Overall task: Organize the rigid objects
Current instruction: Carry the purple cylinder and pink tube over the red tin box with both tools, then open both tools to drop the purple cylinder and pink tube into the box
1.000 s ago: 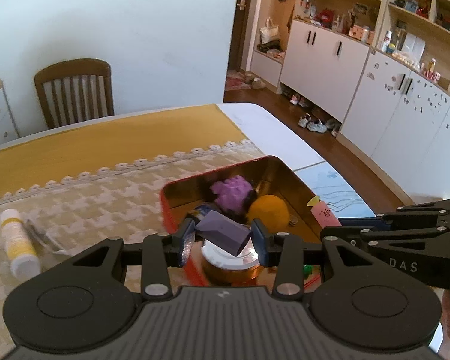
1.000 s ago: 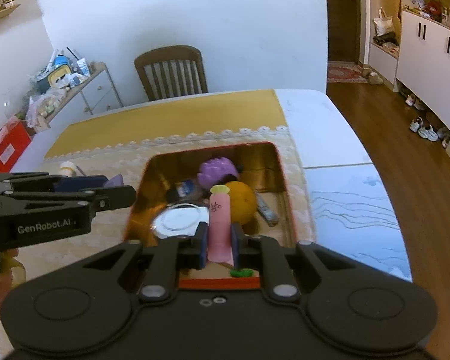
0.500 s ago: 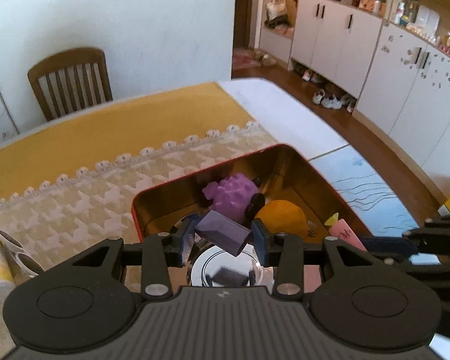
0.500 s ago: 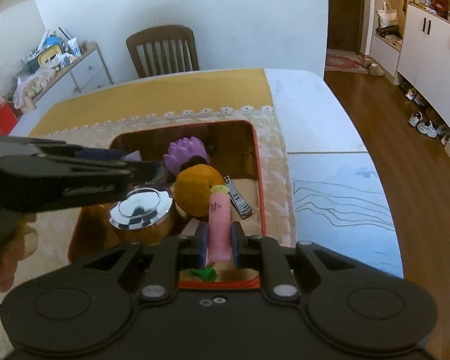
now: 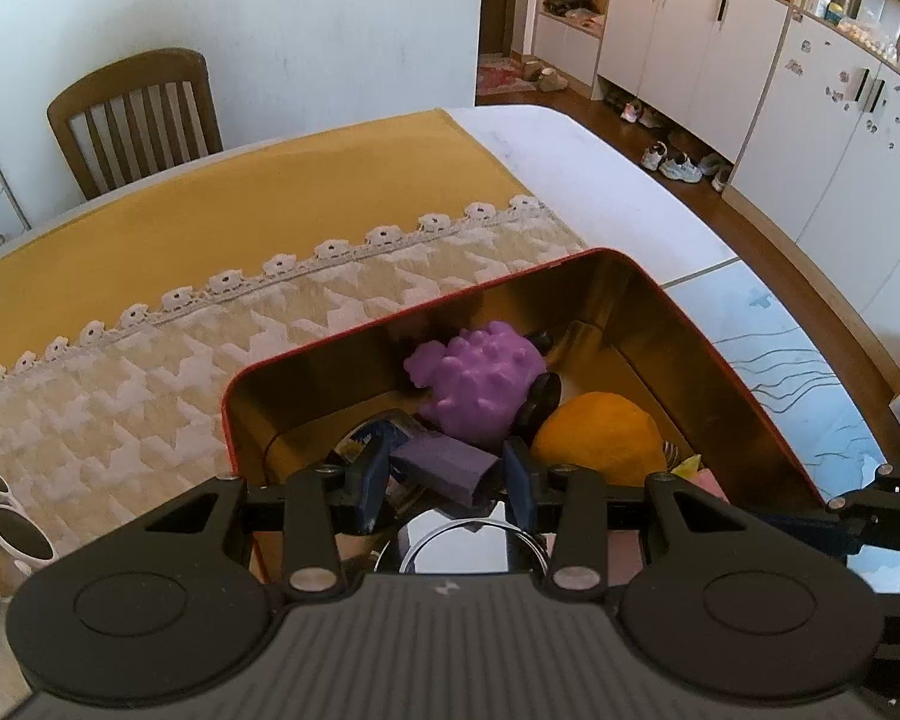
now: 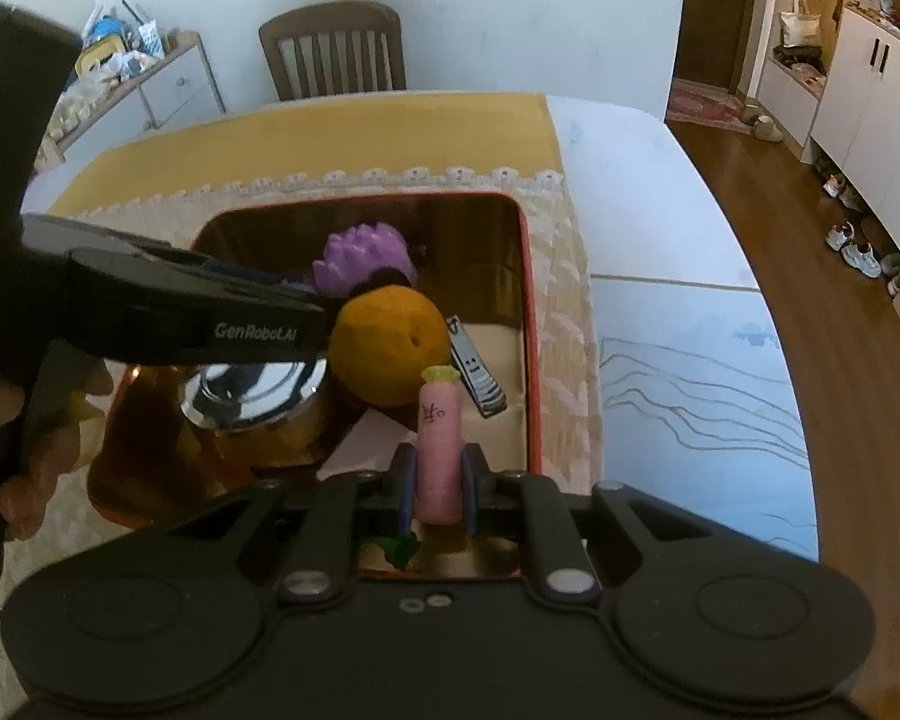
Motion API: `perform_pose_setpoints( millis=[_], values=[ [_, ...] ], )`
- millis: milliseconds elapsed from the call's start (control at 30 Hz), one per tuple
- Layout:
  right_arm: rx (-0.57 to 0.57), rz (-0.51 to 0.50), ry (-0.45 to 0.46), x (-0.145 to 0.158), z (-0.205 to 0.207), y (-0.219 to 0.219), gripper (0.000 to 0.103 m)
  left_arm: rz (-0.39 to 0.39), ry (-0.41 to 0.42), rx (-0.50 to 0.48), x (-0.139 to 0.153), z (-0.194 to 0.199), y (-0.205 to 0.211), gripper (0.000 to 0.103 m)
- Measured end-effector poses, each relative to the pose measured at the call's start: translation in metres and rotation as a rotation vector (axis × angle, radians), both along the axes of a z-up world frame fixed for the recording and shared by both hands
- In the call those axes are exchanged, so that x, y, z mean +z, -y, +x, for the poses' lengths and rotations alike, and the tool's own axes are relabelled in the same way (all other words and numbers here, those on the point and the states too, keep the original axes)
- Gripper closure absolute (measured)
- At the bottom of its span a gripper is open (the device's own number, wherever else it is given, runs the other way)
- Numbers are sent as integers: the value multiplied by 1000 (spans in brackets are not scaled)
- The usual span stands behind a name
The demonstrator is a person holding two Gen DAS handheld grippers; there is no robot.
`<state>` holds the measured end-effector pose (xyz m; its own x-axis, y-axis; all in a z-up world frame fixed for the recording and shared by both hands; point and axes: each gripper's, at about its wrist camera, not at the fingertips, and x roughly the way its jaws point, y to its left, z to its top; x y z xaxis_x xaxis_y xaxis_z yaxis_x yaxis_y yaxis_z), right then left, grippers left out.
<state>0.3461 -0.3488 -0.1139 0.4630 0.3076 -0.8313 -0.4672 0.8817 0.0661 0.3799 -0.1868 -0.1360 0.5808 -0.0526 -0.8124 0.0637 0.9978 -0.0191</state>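
I am working over the surface point(image 5: 618, 180), its yellow cloth point(image 5: 270, 198) spread under a red tin point(image 5: 708, 348) that takes up the near middle of both views. The tin already holds a purple knobbly toy point(image 5: 480, 378), an orange point(image 6: 387, 336), a jar with a shiny lid point(image 6: 258, 390) and nail clippers point(image 6: 477, 369). Sunglasses point(image 5: 6, 522) lie outside it on the cloth, off to my left.

What the coming move turns on, as I judge it, is that both my loads hang directly above the open tin, so the way to go is straight down rather than across. The left claw point(image 5: 444, 480) sits above the shiny lid and just in front of the purple toy; the right claw point(image 6: 441, 492) sits over the near right part of the tin, above a bare patch of floor beside the clippers.

The left claw is closed on a dark purple block point(image 5: 441, 465), which lies tilted across the gap with its long side running from one pad to the other. The right claw is closed tight on a pink tube point(image 6: 441, 450), whose long axis points away from me along the fingers, yellow tip forward toward the orange. The right load looks to me to have the clearer drop; the left would land on the lid unless I shift it.
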Motion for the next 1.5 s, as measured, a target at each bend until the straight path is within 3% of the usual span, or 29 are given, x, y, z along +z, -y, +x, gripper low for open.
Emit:
perform_pose_setpoints(
  millis=[267,767,1133,1333,1500],
  values=[
    [19,-6,10,-4,0,-5,85,32,11,-21,-2,2,5,63],
    [-26,35,13,6,-9,11,76,6,28,-6,11,-18,-3,60],
    [-54,79,38,24,-22,13,60,-49,85,11,39,-54,-14,48],
    [-47,90,54,36,-31,5,51,-54,121,31,55,-77,-30,47],
    [-38,81,81,47,-45,-11,42,-53,152,24,66,-96,-48,38]
  ],
)
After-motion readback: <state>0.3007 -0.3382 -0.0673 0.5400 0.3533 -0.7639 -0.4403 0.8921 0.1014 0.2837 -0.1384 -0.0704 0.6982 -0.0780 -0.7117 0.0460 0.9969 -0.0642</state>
